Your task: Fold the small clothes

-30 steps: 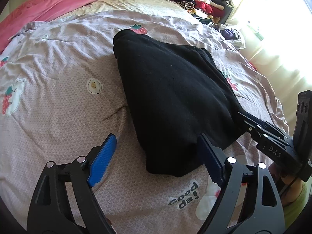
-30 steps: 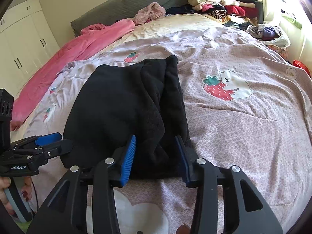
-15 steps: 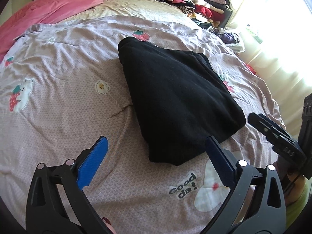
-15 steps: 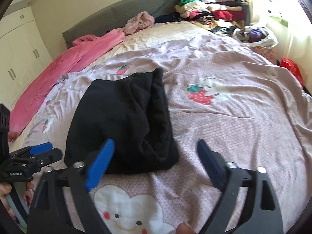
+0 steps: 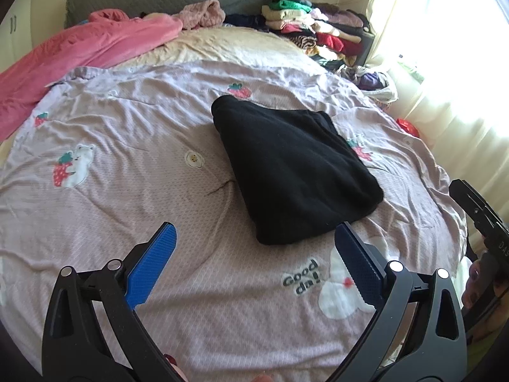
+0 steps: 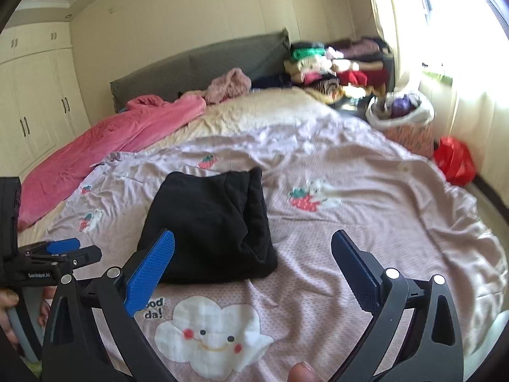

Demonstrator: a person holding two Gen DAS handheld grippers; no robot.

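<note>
A black garment (image 5: pixel 292 168) lies folded into a thick rectangle on the lilac bedspread (image 5: pixel 111 197); it also shows in the right wrist view (image 6: pixel 213 222). My left gripper (image 5: pixel 254 261) is open and empty, above the bed just in front of the garment's near edge. My right gripper (image 6: pixel 253 264) is open and empty, above the garment's near right corner. The right gripper's body shows at the right edge of the left wrist view (image 5: pixel 483 222). The left gripper shows at the left of the right wrist view (image 6: pixel 60 251).
A pink blanket (image 5: pixel 79 51) lies along the bed's far left. A pile of folded clothes (image 5: pixel 311 31) stands at the far right by the grey headboard (image 6: pixel 203 67). A bag of clothes (image 6: pixel 400 108) and a red bag (image 6: pixel 455 159) sit beside the bed under the window.
Both grippers have let go of the black garment, opened wide and pulled back and up from it. The garment now lies folded on the bed.
</note>
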